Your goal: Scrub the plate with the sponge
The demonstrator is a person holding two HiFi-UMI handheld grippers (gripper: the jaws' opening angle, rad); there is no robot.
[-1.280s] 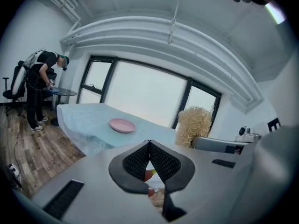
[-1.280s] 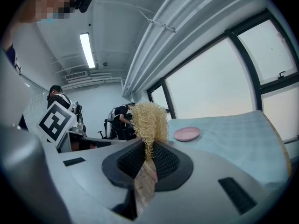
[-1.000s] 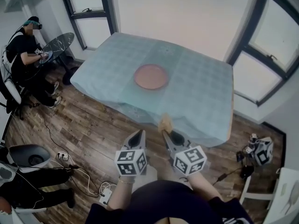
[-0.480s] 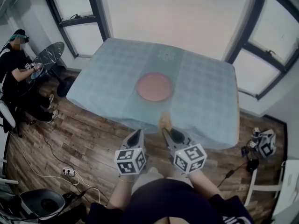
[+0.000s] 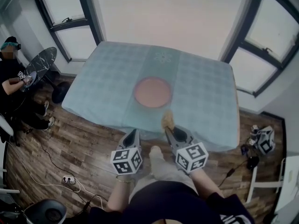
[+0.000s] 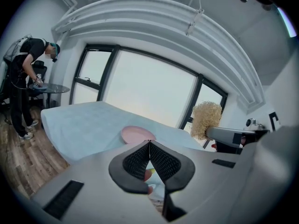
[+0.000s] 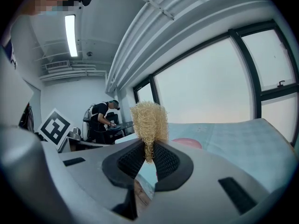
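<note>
A round pink plate [image 5: 152, 91] lies in the middle of a table under a pale blue checked cloth [image 5: 107, 73]. Both grippers hang in front of the table's near edge, short of the plate. My right gripper [image 5: 167, 126] is shut on a tan fibrous sponge [image 5: 167, 119]; in the right gripper view the sponge [image 7: 149, 121] sticks up from between the closed pads, with the plate [image 7: 187, 143] behind it. My left gripper [image 5: 132, 135] is shut and holds nothing. In the left gripper view its pads [image 6: 149, 149] meet at the tip, the plate [image 6: 137, 135] lies ahead, and the sponge [image 6: 206, 119] shows at the right.
Large windows [image 5: 274, 36] stand behind the table. A person [image 5: 11, 78] sits at a small round dark table [image 5: 39, 64] at the far left. Cables and a power strip [image 5: 68, 179] lie on the wooden floor. Another marker-cube gripper [image 5: 264, 140] rests at the right.
Both grippers have come closer to the table's near edge, and the table and plate now sit nearer and more central in the head view. The sponge stays gripped in the right gripper.
</note>
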